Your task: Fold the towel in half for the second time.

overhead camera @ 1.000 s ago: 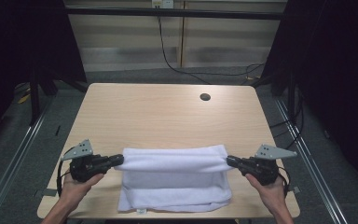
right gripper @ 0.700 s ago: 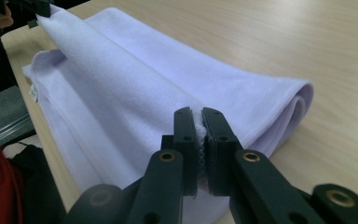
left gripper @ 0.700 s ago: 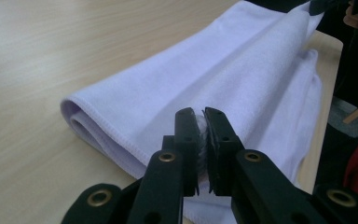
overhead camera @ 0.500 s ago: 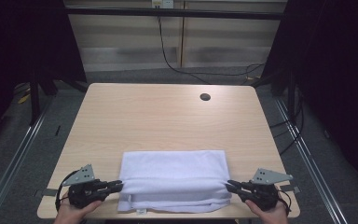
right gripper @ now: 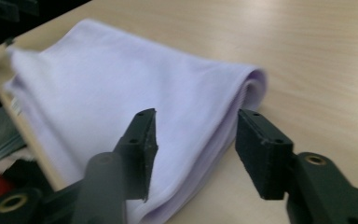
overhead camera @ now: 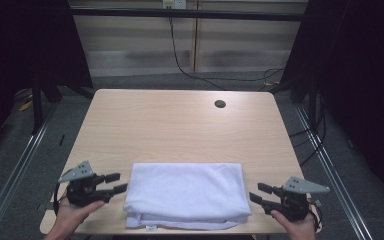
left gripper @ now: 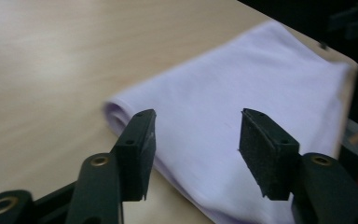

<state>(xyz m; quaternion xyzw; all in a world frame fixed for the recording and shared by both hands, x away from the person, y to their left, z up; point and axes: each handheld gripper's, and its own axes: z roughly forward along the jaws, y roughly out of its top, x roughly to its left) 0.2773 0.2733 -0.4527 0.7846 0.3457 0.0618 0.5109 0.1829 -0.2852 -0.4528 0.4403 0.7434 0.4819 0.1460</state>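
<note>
Now, by parts —
Left gripper (overhead camera: 114,183): released; jaws just opened, nothing between the pads, tips pointing right at the cloth's left edge, just beside it and apart from it.
Right gripper (overhead camera: 260,193): released too; jaws just opened, empty, tips pointing left at the cloth's right edge, just beside it.
Left gripper view: black pads (left gripper: 141,142) spread wide, folded edge lying beyond them, untouched.
Right gripper view: same picture mirrored — pads (right gripper: 261,144) apart, rounded fold past the tips.
White cloth (overhead camera: 186,192): folded into a flat stack of layers at the near edge of the table, centred between the two grippers; a second ago held up at both ends and stretched between clenched jaws, half a second ago lowered, now lying free.
Table (overhead camera: 180,125): pale wood, bare across the far half except a dark round hole (overhead camera: 220,104) at far right.
Meaning for the work: fold laid down and let go — this fold likely finished; next probably a fresh grip for another fold, or a withdrawal.
Risk: top layer possibly dragged askew by a careless retreat of the tips.
</note>
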